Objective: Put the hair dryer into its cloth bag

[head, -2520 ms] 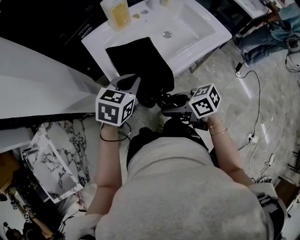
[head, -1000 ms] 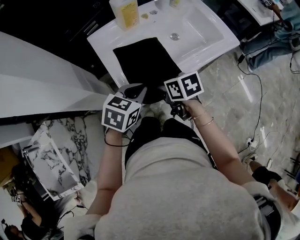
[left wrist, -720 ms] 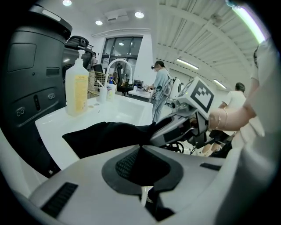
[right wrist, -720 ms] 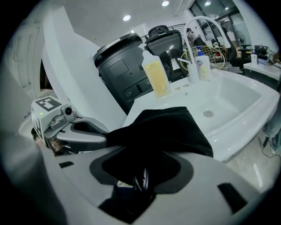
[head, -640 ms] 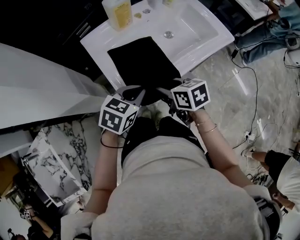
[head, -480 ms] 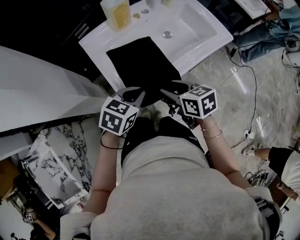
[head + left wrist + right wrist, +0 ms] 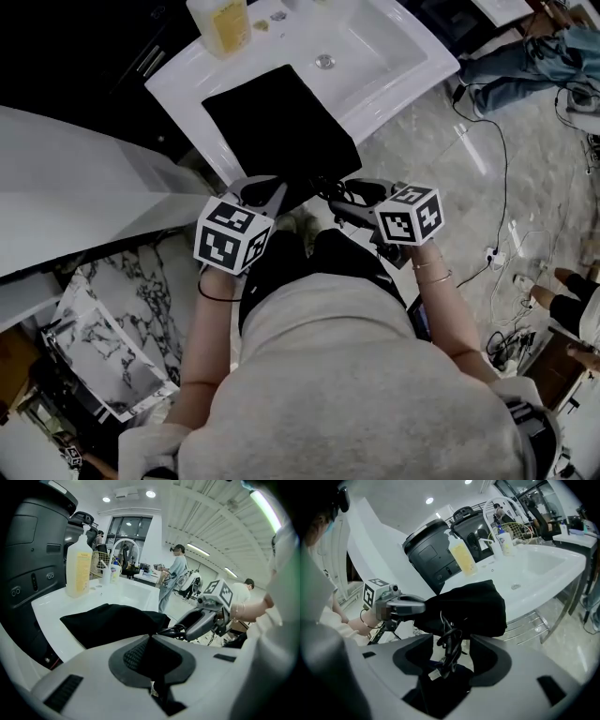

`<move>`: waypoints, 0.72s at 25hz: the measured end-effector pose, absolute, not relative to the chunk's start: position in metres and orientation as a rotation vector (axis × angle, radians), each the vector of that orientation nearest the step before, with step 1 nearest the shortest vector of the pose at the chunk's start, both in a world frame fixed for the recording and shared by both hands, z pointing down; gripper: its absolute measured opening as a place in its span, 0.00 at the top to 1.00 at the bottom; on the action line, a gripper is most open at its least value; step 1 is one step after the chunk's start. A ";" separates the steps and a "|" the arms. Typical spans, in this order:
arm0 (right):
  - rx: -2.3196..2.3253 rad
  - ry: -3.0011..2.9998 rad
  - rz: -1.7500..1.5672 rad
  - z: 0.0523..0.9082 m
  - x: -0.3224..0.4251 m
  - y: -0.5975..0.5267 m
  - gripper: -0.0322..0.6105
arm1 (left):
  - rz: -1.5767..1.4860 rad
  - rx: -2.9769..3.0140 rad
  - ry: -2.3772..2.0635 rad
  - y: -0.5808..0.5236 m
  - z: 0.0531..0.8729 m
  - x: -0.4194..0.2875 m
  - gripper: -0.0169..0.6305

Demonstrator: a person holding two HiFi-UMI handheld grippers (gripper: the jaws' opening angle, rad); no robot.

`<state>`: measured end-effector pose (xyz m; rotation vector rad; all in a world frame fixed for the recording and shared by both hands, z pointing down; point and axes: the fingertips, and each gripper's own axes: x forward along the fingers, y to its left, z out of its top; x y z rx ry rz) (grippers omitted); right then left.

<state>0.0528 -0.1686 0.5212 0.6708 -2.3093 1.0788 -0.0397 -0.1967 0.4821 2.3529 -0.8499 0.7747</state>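
Note:
The black cloth bag [image 7: 277, 127] lies bulging on the white sink counter [image 7: 178, 89], its mouth hanging over the near edge. No part of the hair dryer itself shows, only its black cord [image 7: 450, 641], which trails out of the bag [image 7: 468, 606]. My left gripper [image 7: 272, 192] is shut on the bag's near edge [image 7: 112, 623], with black cloth pinched between its jaws [image 7: 151, 641]. My right gripper [image 7: 342, 192] is just right of the mouth. Its jaws [image 7: 452, 656] have just been opening, and the bundled cord hangs loose between them.
A yellow soap bottle [image 7: 217, 23] stands at the counter's far left, the basin [image 7: 375, 42] to the right. Dark machines [image 7: 33, 550] rise behind the counter. Cables [image 7: 497, 169] lie on the tiled floor, and people stand in the background.
My right gripper has drawn back to the right, away from the bag's mouth. The left gripper stays on the bag's edge.

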 end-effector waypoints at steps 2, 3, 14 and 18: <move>0.649 -2.305 1.081 0.525 0.049 -0.167 0.61 | 0.769 2.354 -0.853 -0.196 0.482 -0.040 0.95; 0.634 -2.303 1.080 0.526 0.047 -0.166 0.65 | 0.767 2.355 -0.854 -0.196 0.481 -0.040 0.95; 0.642 -2.376 1.138 0.502 0.018 -0.194 0.72 | 0.745 2.357 -0.865 -0.191 0.478 -0.047 0.95; 0.694 -2.392 1.140 0.499 0.006 -0.210 0.72 | 0.723 2.362 -0.871 -0.190 0.475 -0.049 0.95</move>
